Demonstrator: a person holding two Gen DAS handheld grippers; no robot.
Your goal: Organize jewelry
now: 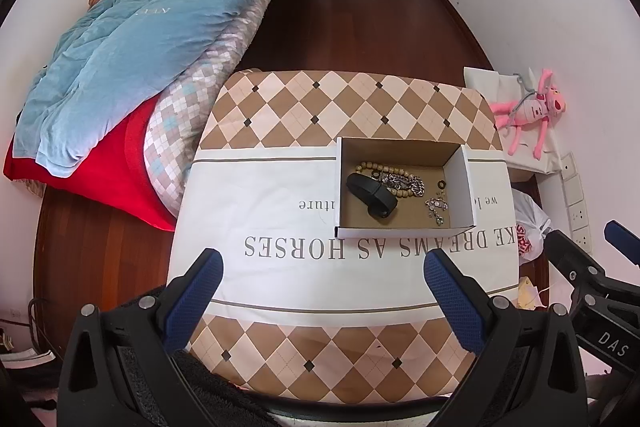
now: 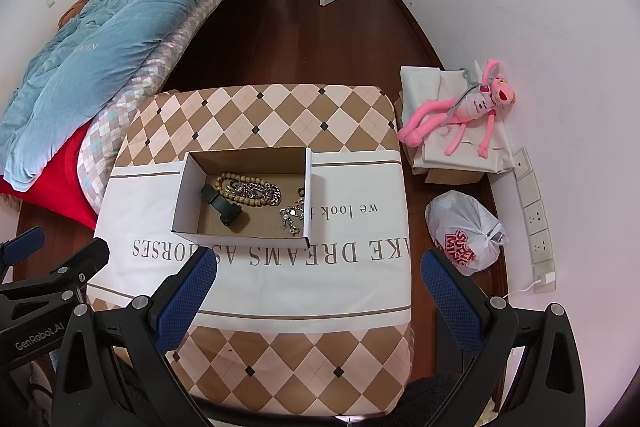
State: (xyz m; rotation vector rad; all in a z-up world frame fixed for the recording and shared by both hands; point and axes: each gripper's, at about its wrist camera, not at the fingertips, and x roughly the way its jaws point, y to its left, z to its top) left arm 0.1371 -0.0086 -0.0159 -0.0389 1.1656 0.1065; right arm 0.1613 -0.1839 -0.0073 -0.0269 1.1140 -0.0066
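An open cardboard box (image 1: 466, 187) (image 2: 184, 195) sits on the cloth-covered table (image 1: 280, 195) (image 2: 360, 187). Inside lie a black wristband (image 1: 370, 195) (image 2: 222, 207), a wooden bead string (image 1: 394, 173) (image 2: 224, 183), a silver chain (image 1: 406, 183) (image 2: 256, 191), a small silver pendant piece (image 1: 436, 209) (image 2: 291, 217) and a little dark ring (image 1: 441, 183) (image 2: 301, 192). My left gripper (image 1: 324, 261) hangs open in front of the box, nothing between its fingers. My right gripper (image 2: 318, 263) is open too, held near the box's front right corner, and empty.
A bed with a blue quilt (image 1: 152, 27) (image 2: 100, 47) and red cloth (image 1: 128, 163) flanks the table's left. To the right lie a pink plush toy (image 1: 528, 111) (image 2: 464, 111) on folded sheets and a tied white plastic bag (image 2: 466, 231). Wall sockets (image 2: 536, 215) line the right wall.
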